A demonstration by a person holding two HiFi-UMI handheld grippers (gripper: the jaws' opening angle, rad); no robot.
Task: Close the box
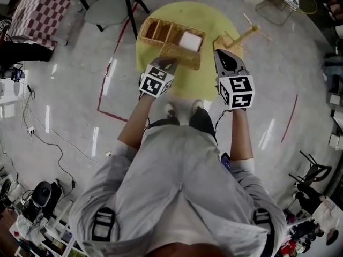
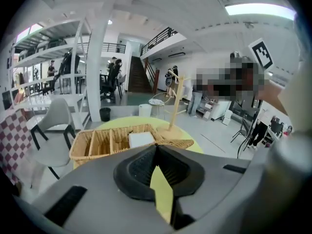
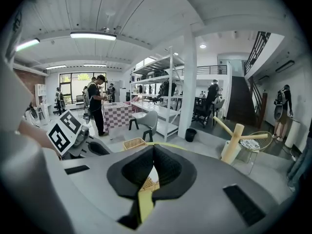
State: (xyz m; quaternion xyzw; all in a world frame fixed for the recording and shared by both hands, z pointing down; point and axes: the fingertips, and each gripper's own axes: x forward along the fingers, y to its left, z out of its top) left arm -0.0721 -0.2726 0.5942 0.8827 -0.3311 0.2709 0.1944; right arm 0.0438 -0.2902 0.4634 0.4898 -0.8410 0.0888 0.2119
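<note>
A wicker box (image 1: 161, 32) with several compartments stands on the round yellow table (image 1: 214, 15). Its woven lid (image 1: 181, 55) is open and lies out flat from the box's near side. A white block (image 1: 190, 40) sits in the right compartment. My left gripper (image 1: 169, 64) is shut and empty, just at the lid's near edge. My right gripper (image 1: 224, 58) is shut and empty too, to the right of the lid and apart from it. In the left gripper view the box (image 2: 97, 143), the white block (image 2: 141, 139) and the lid (image 2: 178, 143) lie just beyond the closed left gripper (image 2: 156, 149).
A wooden peg stand (image 1: 241, 36) rises at the table's right, close to my right gripper. A grey chair (image 1: 110, 7) is behind the table on the left, a checkered table (image 1: 40, 9) farther left. Cables (image 1: 43, 138) trail on the floor. People stand in the background.
</note>
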